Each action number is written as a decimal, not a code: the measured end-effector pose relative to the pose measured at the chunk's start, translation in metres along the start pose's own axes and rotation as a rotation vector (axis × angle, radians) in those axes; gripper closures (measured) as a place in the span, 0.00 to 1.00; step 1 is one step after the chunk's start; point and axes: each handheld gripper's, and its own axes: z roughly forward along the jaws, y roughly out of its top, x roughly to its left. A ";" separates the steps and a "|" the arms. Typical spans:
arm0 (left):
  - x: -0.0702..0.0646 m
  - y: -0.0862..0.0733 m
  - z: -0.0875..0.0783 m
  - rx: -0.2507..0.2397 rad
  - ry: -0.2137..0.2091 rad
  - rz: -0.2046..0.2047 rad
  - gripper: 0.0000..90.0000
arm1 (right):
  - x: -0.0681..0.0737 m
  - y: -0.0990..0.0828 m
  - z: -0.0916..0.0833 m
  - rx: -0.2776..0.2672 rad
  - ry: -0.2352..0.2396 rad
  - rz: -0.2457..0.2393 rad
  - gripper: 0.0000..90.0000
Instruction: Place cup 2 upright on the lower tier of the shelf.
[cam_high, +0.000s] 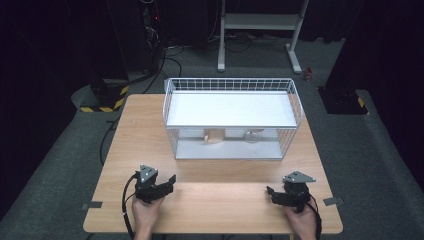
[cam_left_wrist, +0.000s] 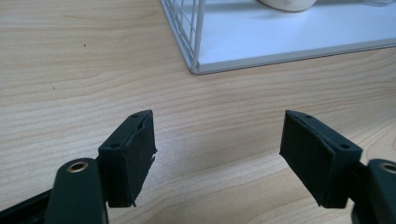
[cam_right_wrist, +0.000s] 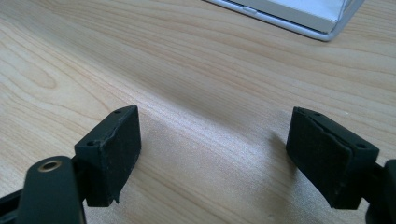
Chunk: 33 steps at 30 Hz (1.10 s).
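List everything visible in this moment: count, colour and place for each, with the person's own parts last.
table: one, light wood, centre of the high view.
wire rack: one, white, two shelves, on the far half of the table.
cup: one, beige, on the rack's lower shelf, left of middle.
clear item: one, see-through, on the lower shelf right of the cup; too faint to name.
stand: one, pale grey, on the floor behind the table.
floor: grey carpet around the table.
hazard-striped bases: two, black and yellow, left and right on the floor.
left gripper: one, black, near left of the table, fingers open, nothing between them.
right gripper: one, black, near right, open, nothing held.
hands: two, at the near edge.
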 end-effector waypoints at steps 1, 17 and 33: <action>0.000 -0.001 0.001 -0.001 -0.001 -0.006 0.30 | 0.000 0.000 0.000 0.000 0.000 0.000 0.20; 0.002 -0.008 0.013 0.042 0.025 0.001 0.30 | 0.000 0.000 0.000 0.000 0.000 0.000 0.20; 0.000 -0.012 0.024 0.078 0.070 0.026 0.30 | 0.000 0.000 0.000 0.000 0.000 0.000 0.20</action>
